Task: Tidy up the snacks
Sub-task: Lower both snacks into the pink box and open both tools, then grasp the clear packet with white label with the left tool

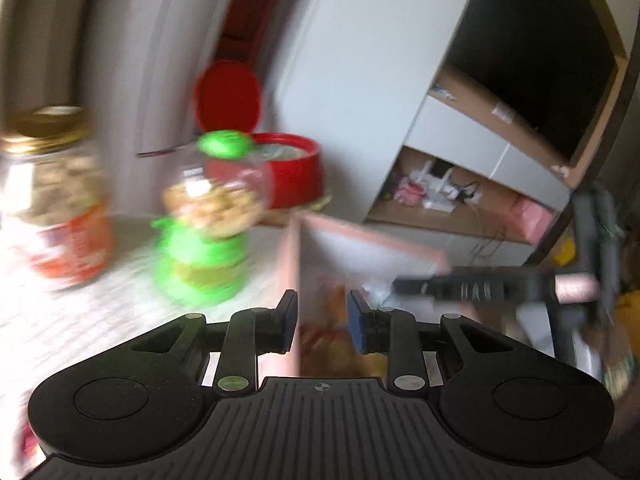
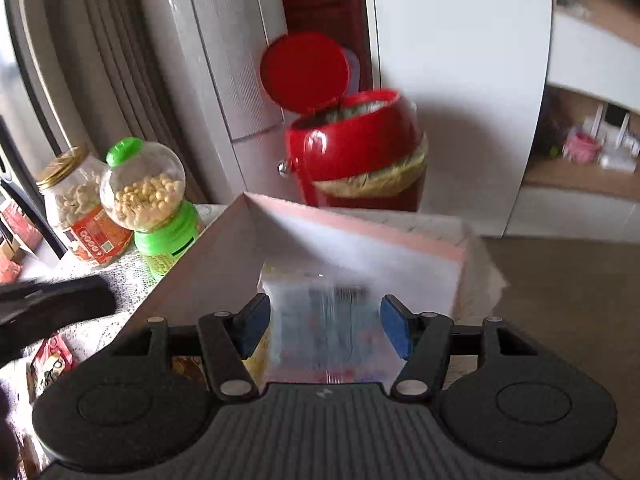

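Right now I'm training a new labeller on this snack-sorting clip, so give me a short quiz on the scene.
1. True or false: the red bin's lid is shut.
2. Which stands nearer the pink box: A, the gold-lidded jar, or B, the green dispenser?
3. Fill in: the right gripper's pads are ___ in colour.

Key: 1 false, it stands open. 2 B. 3 blue.
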`<action>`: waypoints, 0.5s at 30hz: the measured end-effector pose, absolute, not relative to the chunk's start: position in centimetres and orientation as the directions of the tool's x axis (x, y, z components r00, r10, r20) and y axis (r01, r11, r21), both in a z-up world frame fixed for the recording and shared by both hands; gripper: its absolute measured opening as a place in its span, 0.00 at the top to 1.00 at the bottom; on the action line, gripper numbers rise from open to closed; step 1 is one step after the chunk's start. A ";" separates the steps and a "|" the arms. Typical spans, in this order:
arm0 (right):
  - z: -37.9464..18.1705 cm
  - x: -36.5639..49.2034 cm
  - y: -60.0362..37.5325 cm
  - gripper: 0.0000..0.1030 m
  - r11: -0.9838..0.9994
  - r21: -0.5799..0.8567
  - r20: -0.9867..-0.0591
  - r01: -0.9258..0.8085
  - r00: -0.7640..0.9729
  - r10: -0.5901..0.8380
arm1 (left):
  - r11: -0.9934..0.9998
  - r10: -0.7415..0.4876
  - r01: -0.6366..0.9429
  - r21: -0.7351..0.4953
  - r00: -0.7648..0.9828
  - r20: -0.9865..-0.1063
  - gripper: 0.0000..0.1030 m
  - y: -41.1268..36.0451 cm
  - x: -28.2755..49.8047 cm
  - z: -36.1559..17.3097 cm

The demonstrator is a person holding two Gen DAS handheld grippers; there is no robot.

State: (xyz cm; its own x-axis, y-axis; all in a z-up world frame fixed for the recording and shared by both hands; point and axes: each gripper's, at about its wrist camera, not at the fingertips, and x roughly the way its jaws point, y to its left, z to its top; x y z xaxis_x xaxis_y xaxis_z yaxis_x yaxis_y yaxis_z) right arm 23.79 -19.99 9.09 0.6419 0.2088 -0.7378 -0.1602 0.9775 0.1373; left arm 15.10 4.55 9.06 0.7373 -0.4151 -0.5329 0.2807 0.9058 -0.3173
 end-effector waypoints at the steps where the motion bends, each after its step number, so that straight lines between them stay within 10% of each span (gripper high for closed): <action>1: 9.0 23.6 -19.6 0.40 0.979 0.123 -0.735 -0.161 0.648 0.199 | 0.915 -0.393 0.263 -0.305 0.746 -0.537 0.70 5.7 14.0 9.3; 7: 10.7 18.2 -15.8 0.35 0.963 0.020 -0.679 -0.269 0.704 0.210 | 0.968 -0.153 0.013 -0.249 0.818 -0.555 0.70 14.4 5.7 6.9; 15: 9.9 7.3 -6.4 0.28 0.829 0.015 -0.681 -0.559 0.602 0.417 | 0.906 -0.124 -0.159 -0.393 0.787 -0.604 0.70 20.2 -3.1 3.2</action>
